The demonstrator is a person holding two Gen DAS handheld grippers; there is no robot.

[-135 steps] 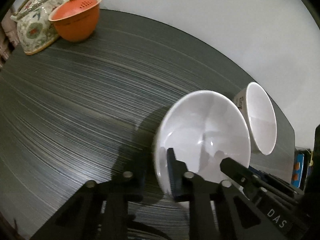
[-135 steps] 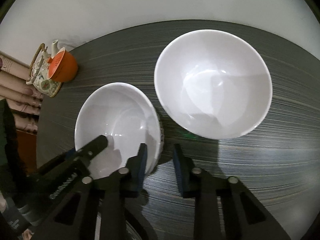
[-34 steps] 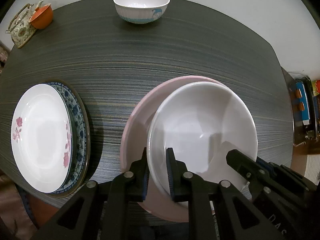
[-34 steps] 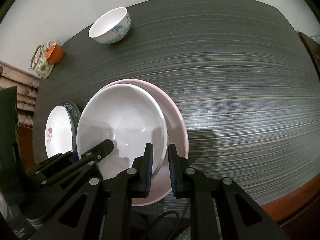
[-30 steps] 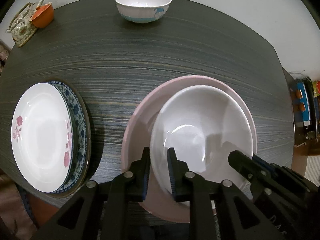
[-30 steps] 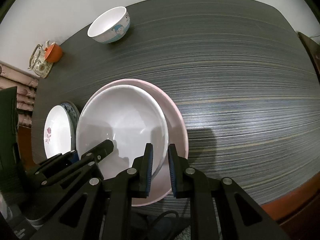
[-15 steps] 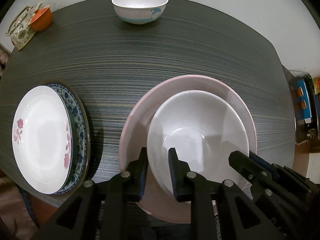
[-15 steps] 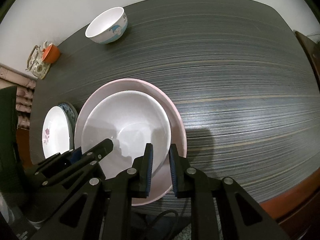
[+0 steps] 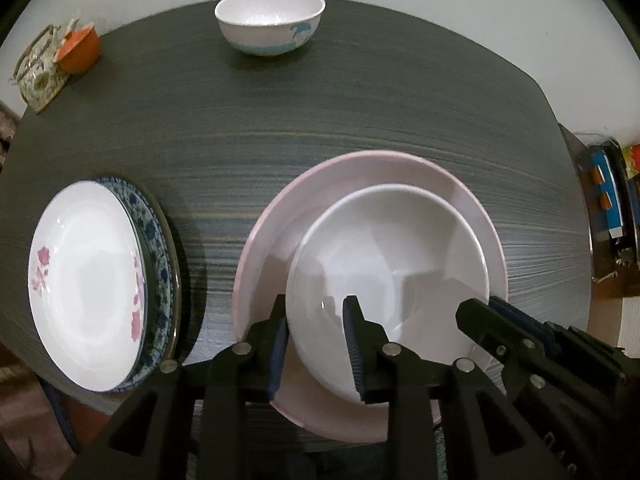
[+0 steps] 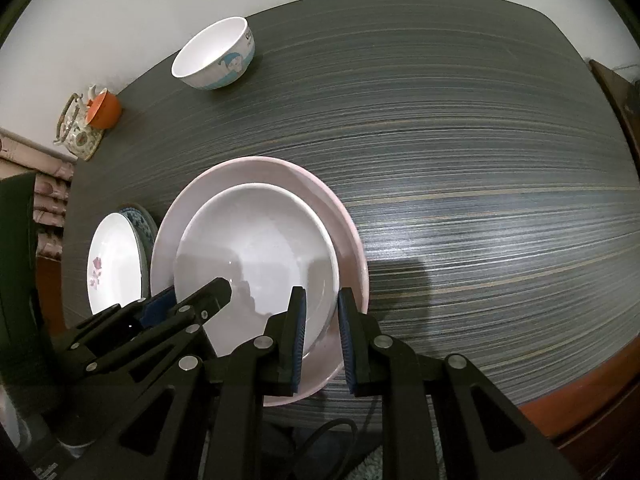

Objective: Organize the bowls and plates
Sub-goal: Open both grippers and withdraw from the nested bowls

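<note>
White bowl (image 9: 390, 264) sits inside the pink plate (image 9: 352, 172) on the tabletop (image 9: 280, 120), near edge. Left gripper (image 9: 316, 340) straddles its left rim, jaws opening (rim between, pads off it). Right gripper (image 10: 322, 334) jaws nearly closed, pinching the right rim w/ bowl dead ahead of both.

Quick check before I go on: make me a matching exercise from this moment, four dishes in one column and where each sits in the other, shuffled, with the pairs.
Things:
1. large white bowl
2. pink plate
3. flowered white plate
4. small bowl with blue print

Places:
A. on top of a blue-patterned plate, at the table's left edge
B. alone at the far side of the table
C. directly on the table, under a bowl
D. inside the pink plate

Pairs: 1-D, 2-C, 3-A, 4-B
</note>
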